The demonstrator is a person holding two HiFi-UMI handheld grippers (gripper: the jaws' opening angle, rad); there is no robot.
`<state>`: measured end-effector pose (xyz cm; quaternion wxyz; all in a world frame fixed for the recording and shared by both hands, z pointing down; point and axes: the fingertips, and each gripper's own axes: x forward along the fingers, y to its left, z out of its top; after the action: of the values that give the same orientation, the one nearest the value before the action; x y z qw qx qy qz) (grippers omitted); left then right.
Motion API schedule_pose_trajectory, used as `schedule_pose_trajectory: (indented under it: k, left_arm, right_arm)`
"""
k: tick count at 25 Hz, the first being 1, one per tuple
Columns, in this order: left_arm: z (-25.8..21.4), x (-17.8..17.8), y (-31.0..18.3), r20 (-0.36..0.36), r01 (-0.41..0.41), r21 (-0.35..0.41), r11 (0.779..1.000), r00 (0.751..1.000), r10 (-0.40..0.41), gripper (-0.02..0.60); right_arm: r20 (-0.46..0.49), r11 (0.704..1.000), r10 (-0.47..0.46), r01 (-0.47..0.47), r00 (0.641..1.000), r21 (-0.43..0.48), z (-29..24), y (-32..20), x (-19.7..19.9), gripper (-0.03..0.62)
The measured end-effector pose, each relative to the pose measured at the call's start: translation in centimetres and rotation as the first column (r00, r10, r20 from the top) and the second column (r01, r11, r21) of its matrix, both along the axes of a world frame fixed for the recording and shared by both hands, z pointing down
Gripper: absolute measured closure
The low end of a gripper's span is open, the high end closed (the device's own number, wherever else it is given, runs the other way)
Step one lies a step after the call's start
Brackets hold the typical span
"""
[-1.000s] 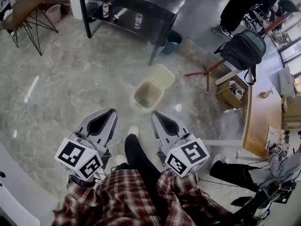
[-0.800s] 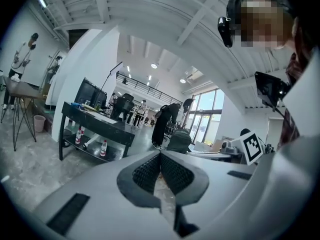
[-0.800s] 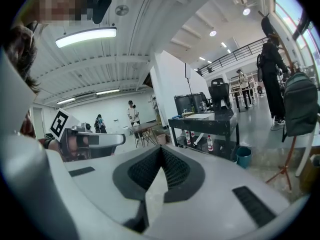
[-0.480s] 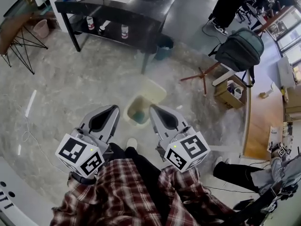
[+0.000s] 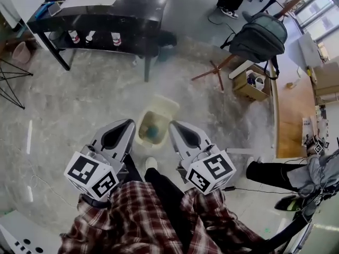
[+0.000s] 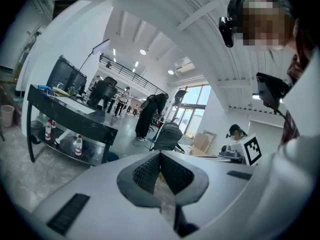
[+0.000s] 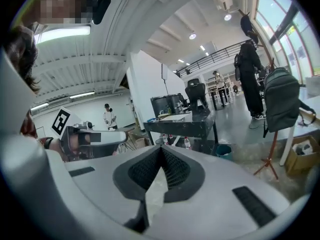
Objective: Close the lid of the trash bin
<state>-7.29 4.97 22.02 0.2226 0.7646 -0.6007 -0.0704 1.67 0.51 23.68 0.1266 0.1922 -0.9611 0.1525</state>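
- From the head view, the trash bin (image 5: pixel 142 137) stood on the marble floor just ahead of the person's feet, between the tips of the two tongs and a little beyond them.
- Its lid (image 5: pixel 163 105) was up and tipped back on the far side, so the bin was open. Something blue-green lay at the bottom; I could not tell what.
- The left tongs (image 5: pixel 128 124) and right tongs (image 5: pixel 172 126) hung side by side above the near rim, neither touching the bin.
- Further off, a black counter (image 5: pixel 122 9) carried a few bottles (image 5: pixel 115 38) on its lower shelf.
- An open cardboard box (image 5: pixel 249 86) with small items inside sat on the floor beside a backpack (image 5: pixel 259 36).
- In the left gripper view, the left tongs (image 6: pixel 160 156) had their ribbed pads pressed together at the tips, with nothing held between them.
- The black counter (image 6: pixel 65 115) showed to the left, bottles (image 6: pixel 78 145) on its shelf, and a pink bucket (image 6: pixel 7 115) beyond it at the edge.
- In the right gripper view, the right tongs (image 7: pixel 161 150) were likewise closed tip to tip and empty.
- A teal bucket (image 7: pixel 223 150) sat on the floor by the black counter (image 7: pixel 185 124), its contents out of sight. The cardboard box (image 7: pixel 302 159) stood low at the right.
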Motion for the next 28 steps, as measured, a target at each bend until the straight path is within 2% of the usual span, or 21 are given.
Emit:
schedule_pose_trajectory:
  k: [4, 8, 15, 20, 28]
  left_arm:
    - [0.8, -2.1, -3.7, -0.006, -0.12, -0.015, 0.993, 0.993, 0.12, 0.571]
    - [1.8, -4.6, -7.0, -0.011, -0.229, -0.039, 0.973, 0.973, 0.229, 0.571]
    - [6.2, -5.7, -10.8, -0.04, -0.385, -0.094, 0.918, 0.923, 0.383, 0.571]
    - [10.0, -5.1, -12.8, -0.063, -0.398, -0.134, 0.907, 0.917, 0.393, 0.571]
    - [17.0, -3.1, -15.4, -0.097, -0.386, -0.175, 0.906, 0.922, 0.375, 0.571]
  right_arm:
    - [-0.027, 0.991, 0.132, -0.133, 0.991, -0.01, 1.3, -2.8, -1.2, 0.582]
    - [-0.051, 0.964, 0.263, -0.265, 0.963, -0.029, 2.5, -4.9, -2.5, 0.582]
    - [-0.102, 0.898, 0.431, -0.437, 0.897, -0.045, 6.7, -7.1, -2.7, 0.582]
    - [-0.138, 0.88, 0.459, -0.47, 0.878, -0.065, 9.8, -8.5, -1.9, 0.582]
    - [-0.186, 0.898, 0.406, -0.428, 0.895, -0.098, 16.1, -11.1, -1.0, 0.582]
